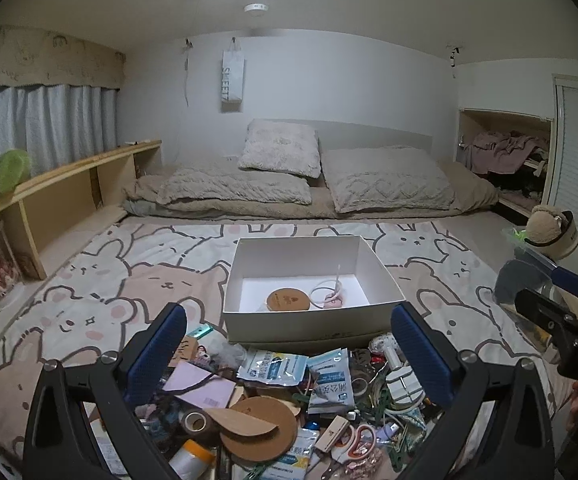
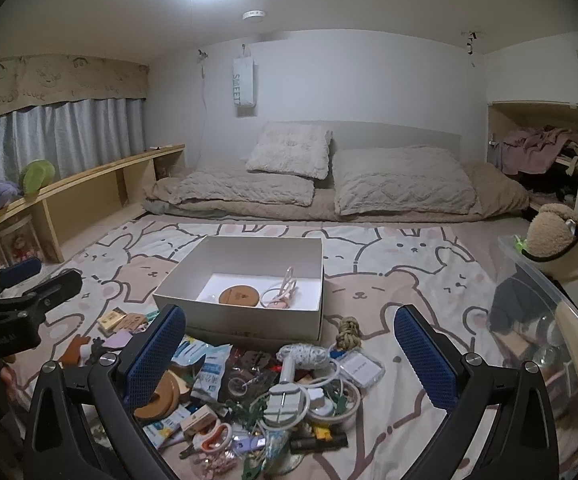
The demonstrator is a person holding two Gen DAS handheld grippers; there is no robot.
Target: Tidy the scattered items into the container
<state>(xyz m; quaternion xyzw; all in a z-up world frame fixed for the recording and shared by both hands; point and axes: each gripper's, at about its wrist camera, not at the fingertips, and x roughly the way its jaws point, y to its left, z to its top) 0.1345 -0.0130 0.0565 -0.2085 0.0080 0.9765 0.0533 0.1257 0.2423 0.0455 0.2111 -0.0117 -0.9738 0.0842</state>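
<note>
A white cardboard box sits on the cartoon-animal blanket. Inside lie a round cork coaster and a pink looped cable. A pile of scattered items lies in front of the box: packets, tape rolls, cork coasters, scissors, cables. My left gripper hovers open and empty above the pile. My right gripper is also open and empty over the pile's right part. Each gripper shows at the edge of the other's view.
A clear plastic bin with a plush toy and cap stands at the right. A low wooden shelf runs along the left wall. Pillows and bedding lie behind the box.
</note>
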